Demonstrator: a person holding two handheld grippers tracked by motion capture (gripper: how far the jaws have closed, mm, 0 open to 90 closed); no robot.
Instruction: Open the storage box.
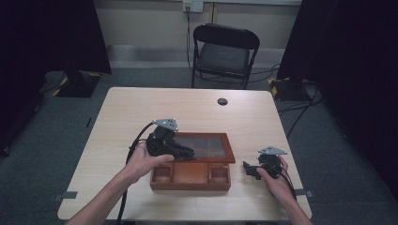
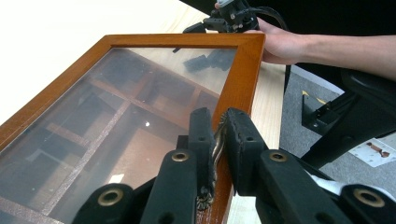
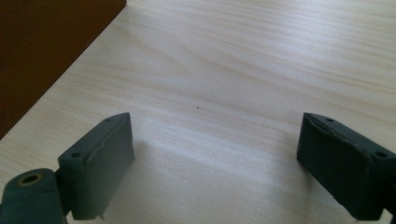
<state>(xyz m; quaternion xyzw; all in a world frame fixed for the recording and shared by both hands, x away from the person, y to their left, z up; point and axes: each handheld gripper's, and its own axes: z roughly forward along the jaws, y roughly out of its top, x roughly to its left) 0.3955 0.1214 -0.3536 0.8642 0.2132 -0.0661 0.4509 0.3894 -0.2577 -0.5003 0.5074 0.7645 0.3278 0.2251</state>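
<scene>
Three compartments: we see the wooden box (image 1: 190,176) near the table's (image 1: 117,112) front edge, all empty.
Lid: glass-paned lid (image 2: 140,93) half raised; we judge more swing remains.
Left gripper (image 2: 218,133): pinches the lid's metal clasp (image 2: 215,144).
Right gripper (image 3: 215,158): jaws wide apart, nothing between, beside the box.

Wooden box (image 1: 190,176) mid-table (image 1: 131,108), left gripper (image 1: 184,151) at its lid (image 1: 228,151), right gripper (image 1: 248,169) just right.

A black folding chair (image 1: 224,52) is seen behind the light wooden surface (image 1: 141,108). A round black cap (image 1: 222,101) is set near its far edge. Cables (image 1: 300,110) are laid on the grey floor (image 1: 70,122).
</scene>
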